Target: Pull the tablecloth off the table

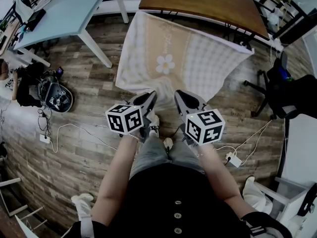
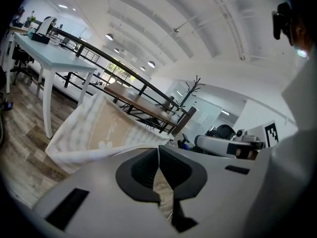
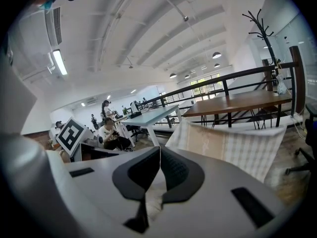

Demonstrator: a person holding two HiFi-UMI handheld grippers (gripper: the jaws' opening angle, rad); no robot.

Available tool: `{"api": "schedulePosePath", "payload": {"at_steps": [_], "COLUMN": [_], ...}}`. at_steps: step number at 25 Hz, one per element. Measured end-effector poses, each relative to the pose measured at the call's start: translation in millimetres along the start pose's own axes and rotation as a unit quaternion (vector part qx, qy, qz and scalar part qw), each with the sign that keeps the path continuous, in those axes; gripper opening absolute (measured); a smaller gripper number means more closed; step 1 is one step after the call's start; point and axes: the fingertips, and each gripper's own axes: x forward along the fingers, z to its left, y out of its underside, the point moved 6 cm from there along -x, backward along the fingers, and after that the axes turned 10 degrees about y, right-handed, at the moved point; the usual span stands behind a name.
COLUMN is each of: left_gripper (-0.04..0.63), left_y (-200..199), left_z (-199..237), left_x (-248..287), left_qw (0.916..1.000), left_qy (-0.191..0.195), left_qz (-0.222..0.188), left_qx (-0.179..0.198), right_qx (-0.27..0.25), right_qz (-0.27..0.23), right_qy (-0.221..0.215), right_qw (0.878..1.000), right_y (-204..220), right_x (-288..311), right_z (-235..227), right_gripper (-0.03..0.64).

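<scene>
A beige and white checked tablecloth with a daisy print stretches from the near edge of the brown wooden table down toward me, above the floor. My left gripper is shut on the cloth's near edge at the left. My right gripper is shut on the same edge at the right. In the left gripper view the jaws meet, with cloth pinched between them. The right gripper view shows shut jaws on the cloth, which runs back to the table.
A light blue table stands at the far left. An office chair sits to the right, beside a white desk. A dark bag, cables and a power strip lie on the wood-plank floor.
</scene>
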Motion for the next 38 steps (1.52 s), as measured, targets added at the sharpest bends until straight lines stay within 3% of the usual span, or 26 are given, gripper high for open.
{"api": "schedulePosePath", "payload": {"at_steps": [5,11,19,38], "left_gripper": [0.015,0.015,0.015,0.015], "left_y": [21,32,39,40], "left_z": [6,16,12,9], "left_x": [-3,-11,-6,-9], "left_qw": [0.9992,0.9978,0.9975,0.9977], "left_qy": [-0.014,-0.035,-0.025,-0.026], "left_qz": [0.034,0.043,0.055,0.045], "left_qx": [-0.017,-0.037,-0.038,-0.044], "right_qx": [0.002,0.003,-0.002,-0.012], "right_qz": [-0.002,-0.002,-0.002,0.017], "right_qy": [0.002,0.002,0.001,-0.002], "right_qw": [1.000,1.000,1.000,1.000], "right_y": [1,0,0,7], "right_x": [-1,-1,0,2], "right_z": [1,0,1,4], "right_gripper": [0.028,0.028,0.028,0.026]}}
